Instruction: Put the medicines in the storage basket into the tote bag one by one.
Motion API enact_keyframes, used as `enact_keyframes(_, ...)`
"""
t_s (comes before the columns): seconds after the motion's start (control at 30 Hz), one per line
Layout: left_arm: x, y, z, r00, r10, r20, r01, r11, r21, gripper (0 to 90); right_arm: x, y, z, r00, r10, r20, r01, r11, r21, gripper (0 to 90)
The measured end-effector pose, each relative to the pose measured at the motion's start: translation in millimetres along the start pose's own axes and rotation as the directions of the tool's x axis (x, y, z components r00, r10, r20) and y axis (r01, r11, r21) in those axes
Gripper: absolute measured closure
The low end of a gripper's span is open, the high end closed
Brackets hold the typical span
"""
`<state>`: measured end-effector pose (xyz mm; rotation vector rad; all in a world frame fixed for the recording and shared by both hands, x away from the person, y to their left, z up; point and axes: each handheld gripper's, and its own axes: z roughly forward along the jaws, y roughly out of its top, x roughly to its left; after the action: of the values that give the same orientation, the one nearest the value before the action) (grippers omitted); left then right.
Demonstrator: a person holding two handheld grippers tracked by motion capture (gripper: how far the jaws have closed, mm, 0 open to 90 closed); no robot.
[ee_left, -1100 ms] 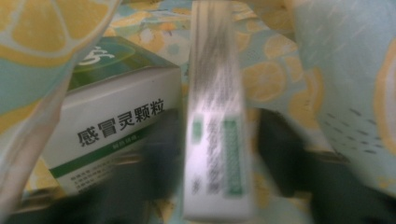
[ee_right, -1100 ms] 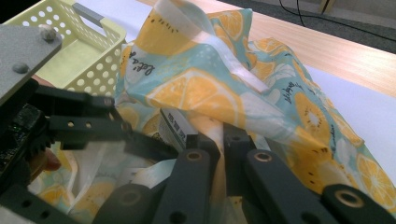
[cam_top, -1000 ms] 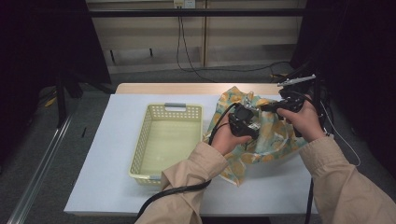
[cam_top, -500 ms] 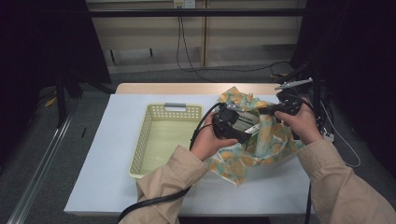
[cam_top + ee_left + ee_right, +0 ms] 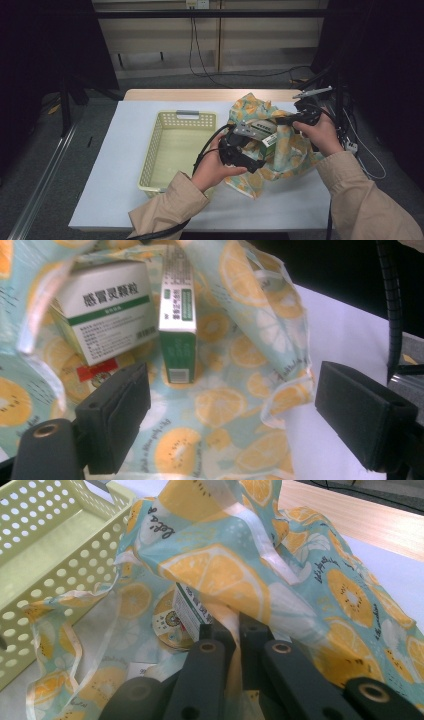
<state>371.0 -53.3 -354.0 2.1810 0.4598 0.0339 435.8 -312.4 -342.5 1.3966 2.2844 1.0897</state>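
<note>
A lemon-print cloth bag [image 5: 285, 150] lies on the white table to the right of a pale yellow basket [image 5: 175, 150]. My right gripper [image 5: 232, 625] is shut on the bag's upper edge and holds it up [image 5: 281, 120]. My left gripper [image 5: 230, 390] sits at the bag's mouth [image 5: 262, 142]. Its jaws have just been opening and stand wide, with only bag fabric lying beyond them. Inside the bag lean a white box with a green stripe [image 5: 105, 310] and a narrow green-and-white box [image 5: 177, 325]. The narrow box [image 5: 190, 611] rests beside a round printed item [image 5: 167, 622].
The perforated basket [image 5: 45, 540] has nothing in it and stands just left of the bag. A wooden table edge [image 5: 210, 95] runs behind the white surface. Cables [image 5: 200, 60] trail on the floor at the back, and dark stands rise at the right.
My left gripper has drawn back to the left and toward the person, away from the bag's middle, and its jaws stand wider. The right gripper has kept its hold on the bag.
</note>
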Motion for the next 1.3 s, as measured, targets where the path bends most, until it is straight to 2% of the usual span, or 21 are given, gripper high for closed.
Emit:
enact_keyframes(0.2,-6.0,-9.6,2.3,0.9999,0.001,0.013,-0.001,1.0000,0.000,13.3,1.0,-0.1,0.9,1.0000,-0.002,-0.001,0.002,1.000,0.003,89.6)
enact_keyframes(0.4,-10.4,-20.9,10.4,0.9996,-0.010,0.025,0.009,0.9998,0.015,12.6,2.8,-0.1,2.3,1.0000,-0.001,-0.004,0.001,1.000,0.004,89.6)
enact_keyframes(0.43,-11.1,-22.3,11.5,0.9997,-0.002,0.026,0.001,0.9997,0.024,12.6,2.9,-0.3,2.8,1.0000,-0.002,-0.003,0.002,1.000,0.004,89.6)
enact_keyframes(0.53,-14.9,-22.3,12.8,0.9998,0.019,0.003,-0.019,0.9990,0.041,12.6,2.7,-1.0,4.1,1.0000,-0.001,-0.005,0.001,1.000,0.005,89.6)
enact_keyframes(0.6,-15.5,-21.6,14.3,0.9997,0.014,0.020,-0.015,0.9993,0.034,12.6,2.9,-1.0,4.7,1.0000,0.000,-0.004,0.000,1.000,0.006,89.6)
enact_keyframes(0.67,-16.5,-20.7,16.3,0.9998,0.013,0.013,-0.014,0.9990,0.044,12.6,3.5,-0.7,4.8,1.0000,-0.001,-0.007,0.001,1.000,0.006,89.6)
enact_keyframes(0.77,-16.6,-18.7,19.1,0.9993,0.025,0.027,-0.026,0.9983,0.053,12.5,4.4,-0.1,4.5,1.0000,-0.007,-0.007,0.007,1.000,0.005,89.6)
enact_keyframes(0.8,-16.6,-17.5,20.4,0.9992,0.036,0.017,-0.037,0.9970,0.068,12.7,4.3,0.0,4.1,1.0000,-0.005,-0.006,0.005,1.000,0.006,89.6)
enact_keyframes(0.83,-17.2,-16.1,21.6,0.9987,0.049,-0.017,-0.047,0.9944,0.095,13.2,3.9,0.0,3.8,1.0000,-0.003,-0.006,0.003,1.000,0.004,89.6)
enact_keyframes(0.87,-14.9,-16.1,24.0,0.9991,0.040,0.010,-0.041,0.9951,0.090,13.6,3.7,-0.1,3.6,1.0000,-0.002,-0.005,0.002,1.000,0.002,89.6)
enact_keyframes(1.0,-11.2,-11.9,32.4,0.9983,0.052,0.025,-0.055,0.9909,0.123,16.4,3.7,0.5,2.9,1.0000,-0.008,-0.002,0.008,1.000,0.004,89.7)
enact_keyframes(1.1,-8.0,-10.0,44.3,0.9986,0.041,0.034,-0.046,0.9861,0.160,17.9,3.0,1.7,1.7,1.0000,-0.005,-0.002,0.005,1.000,0.004,89.7)
enact_keyframes(1.17,-6.7,-9.2,52.1,0.9978,0.045,0.049,-0.053,0.9784,0.199,22.0,3.2,2.2,1.3,1.0000,-0.007,0.000,0.007,1.000,0.005,89.6)
enact_keyframes(1.2,-6.8,-9.0,54.6,0.9980,0.033,0.053,-0.044,0.9751,0.217,29.6,3.2,2.2,0.9,1.0000,-0.007,0.001,0.007,1.000,0.005,89.6)
enact_keyframes(1.3,-8.0,-9.2,57.0,0.9969,0.036,0.070,-0.052,0.9693,0.240,62.7,1.9,1.5,-0.4,1.0000,-0.007,-0.001,0.007,1.000,0.002,89.7)
